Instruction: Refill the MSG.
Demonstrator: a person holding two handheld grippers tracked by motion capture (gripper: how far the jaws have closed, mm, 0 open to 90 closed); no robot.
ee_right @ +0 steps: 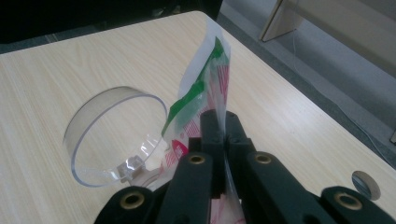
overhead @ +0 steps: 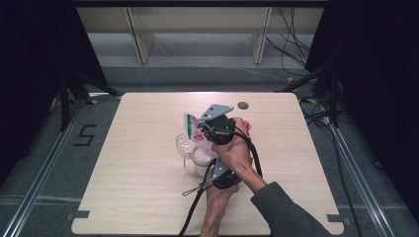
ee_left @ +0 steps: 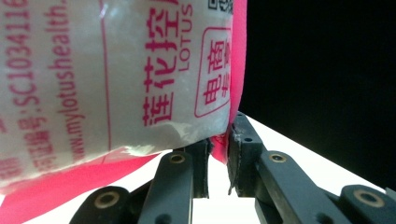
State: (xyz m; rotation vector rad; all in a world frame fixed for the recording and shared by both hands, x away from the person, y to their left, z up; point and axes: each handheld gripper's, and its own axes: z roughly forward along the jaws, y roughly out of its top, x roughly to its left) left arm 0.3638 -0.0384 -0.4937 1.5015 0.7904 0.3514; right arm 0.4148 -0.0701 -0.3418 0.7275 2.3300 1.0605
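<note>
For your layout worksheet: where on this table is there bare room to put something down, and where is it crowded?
Free: the wide left stretch of the table beside the clear container, and the right side past the hands. Crowded: the middle, where both grippers pinch the bag above the container.

one pouch (ee_right: 205, 79), one clear container (ee_right: 112, 135), two tools.

The pouch (overhead: 193, 129) I hold is white plastic printed in pink, with a green strip along its top edge (ee_right: 198, 88). It stands upright, pinched flat, above a clear round container (ee_right: 114, 135) that rests on the table (overhead: 138, 173).
</note>
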